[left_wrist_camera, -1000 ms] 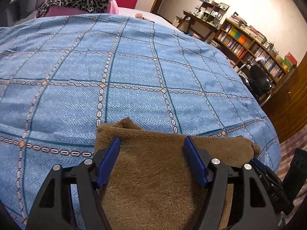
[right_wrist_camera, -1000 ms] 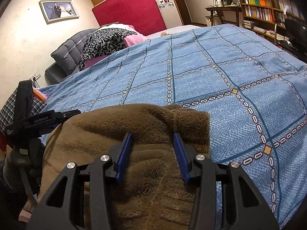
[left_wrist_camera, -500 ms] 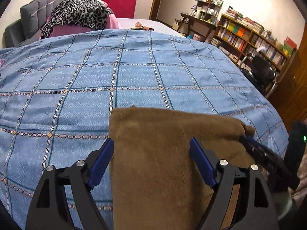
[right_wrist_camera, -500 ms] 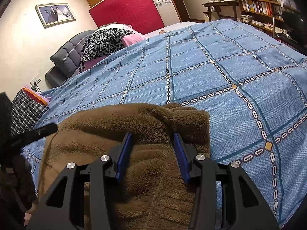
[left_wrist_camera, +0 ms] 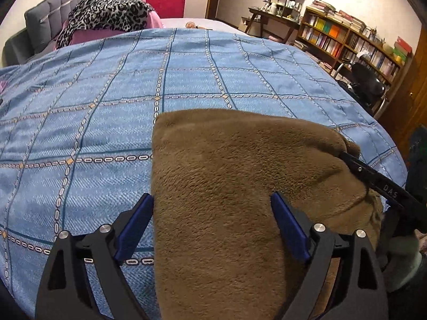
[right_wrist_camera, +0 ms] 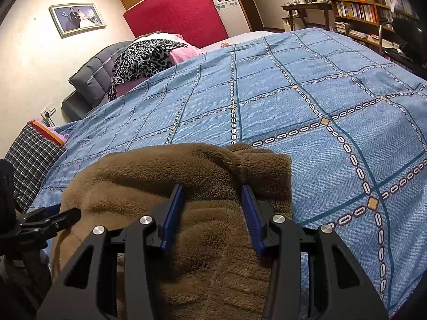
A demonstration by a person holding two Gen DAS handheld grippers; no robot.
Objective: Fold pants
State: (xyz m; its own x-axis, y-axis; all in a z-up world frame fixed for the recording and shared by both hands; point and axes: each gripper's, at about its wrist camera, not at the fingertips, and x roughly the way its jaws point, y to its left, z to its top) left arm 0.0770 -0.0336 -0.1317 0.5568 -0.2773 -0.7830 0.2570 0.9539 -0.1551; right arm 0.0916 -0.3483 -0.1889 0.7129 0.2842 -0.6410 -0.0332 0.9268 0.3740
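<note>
Brown fleece pants (left_wrist_camera: 240,186) lie on the near edge of the blue checked bedspread (left_wrist_camera: 186,80). My left gripper (left_wrist_camera: 212,213) hovers over them with its blue fingers wide apart, open, one finger off the cloth's left edge. My right gripper (right_wrist_camera: 213,202) has its fingers about a hand's width apart over the bunched right end of the pants (right_wrist_camera: 202,176), pressed into the fleece; no cloth is pinched. The right gripper's finger (left_wrist_camera: 379,184) shows at the pants' right edge in the left wrist view. The left gripper (right_wrist_camera: 50,221) shows at the pants' left edge in the right wrist view.
A leopard-print cloth (left_wrist_camera: 106,13) and pink bedding lie at the far head of the bed by a grey headboard (right_wrist_camera: 93,80). A bookshelf (left_wrist_camera: 352,42), desk and black chair (left_wrist_camera: 368,85) stand to the right. A checked pillow (right_wrist_camera: 29,157) sits at the left.
The left gripper has pulled back and opened wider; the pants' left side now lies flatter and smoother. The right gripper has stayed nearly still over the bunched end.
</note>
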